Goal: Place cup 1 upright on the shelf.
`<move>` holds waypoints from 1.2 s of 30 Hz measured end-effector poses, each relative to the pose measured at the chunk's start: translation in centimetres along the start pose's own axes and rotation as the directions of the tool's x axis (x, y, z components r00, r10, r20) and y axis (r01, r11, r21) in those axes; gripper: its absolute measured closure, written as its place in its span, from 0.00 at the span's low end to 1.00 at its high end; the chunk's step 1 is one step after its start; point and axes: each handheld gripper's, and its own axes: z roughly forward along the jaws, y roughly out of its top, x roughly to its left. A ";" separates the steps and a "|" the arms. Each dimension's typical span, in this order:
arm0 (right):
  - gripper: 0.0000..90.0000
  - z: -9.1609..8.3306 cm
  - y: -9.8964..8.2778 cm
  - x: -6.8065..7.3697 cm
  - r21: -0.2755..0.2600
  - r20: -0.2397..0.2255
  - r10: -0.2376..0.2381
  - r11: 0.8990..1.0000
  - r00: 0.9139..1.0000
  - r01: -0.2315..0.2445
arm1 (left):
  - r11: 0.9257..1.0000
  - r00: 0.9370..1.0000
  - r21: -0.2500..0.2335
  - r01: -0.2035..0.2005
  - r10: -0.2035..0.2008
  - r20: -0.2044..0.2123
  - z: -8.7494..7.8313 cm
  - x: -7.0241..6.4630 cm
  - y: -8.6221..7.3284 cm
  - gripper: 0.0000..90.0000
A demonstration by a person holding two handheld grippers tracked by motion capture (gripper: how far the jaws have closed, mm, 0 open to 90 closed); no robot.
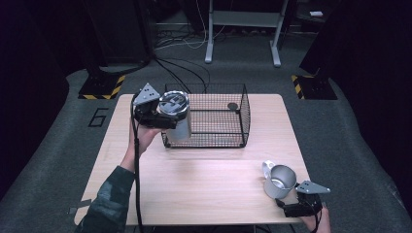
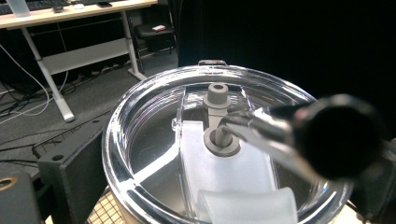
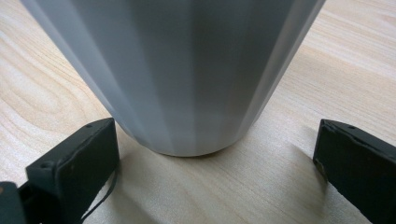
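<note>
A steel tumbler (image 1: 179,121) with a clear lid (image 2: 219,140) hangs at the left end of a black wire basket (image 1: 244,116), its base low inside the front left corner. My left gripper (image 1: 167,119) comes in from the left and is shut on the tumbler just below the lid; a blurred black jaw part crosses the lid at the right in the left gripper view. A grey mug (image 1: 280,181) stands on the table at the front right. My right gripper (image 1: 291,206) is open just in front of it. Its fingers (image 3: 74,168) flank the mug's base (image 3: 187,93) without touching.
The wooden table (image 1: 209,184) has bare room between basket and mug. A small dark round thing (image 1: 232,106) lies in the basket's far right part. Beyond the table are cables, desk legs (image 1: 209,43) and a black stand with yellow-black tape (image 1: 102,87).
</note>
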 end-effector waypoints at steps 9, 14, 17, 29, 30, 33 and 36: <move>0.00 0.0 0.0 -0.2 -0.001 -0.001 -0.020 1.000 1.000 0.020 | 1.000 1.000 0.002 -0.005 0.005 -0.018 1.2 0.5 0.7 0.04; 0.00 0.0 0.0 -0.1 -0.003 0.000 -0.016 1.000 1.000 0.016 | 1.000 1.000 0.001 0.014 -0.014 -0.013 1.8 1.1 0.9 0.04; 0.00 0.0 0.0 -0.1 -0.003 0.000 -0.018 1.000 1.000 0.018 | 1.000 1.000 0.000 0.014 -0.014 -0.024 2.3 1.4 1.2 0.04; 0.00 0.0 0.0 -0.1 -0.003 -0.001 -0.012 1.000 1.000 0.012 | 1.000 0.998 0.002 0.024 -0.024 -0.051 3.8 2.2 1.9 0.04; 0.00 0.0 0.0 -0.1 -0.003 -0.002 -0.013 1.000 1.000 0.013 | 1.000 0.998 0.002 0.024 -0.024 -0.055 4.0 2.3 2.0 0.04; 0.00 0.0 0.0 -0.1 -0.003 -0.002 -0.012 1.000 1.000 0.012 | 1.000 0.997 0.006 0.022 -0.022 -0.069 4.5 2.5 1.9 0.04; 0.00 0.0 0.0 -0.1 -0.002 -0.002 -0.013 1.000 1.000 0.013 | 0.999 0.996 0.012 0.030 -0.029 -0.079 5.1 2.7 1.7 0.04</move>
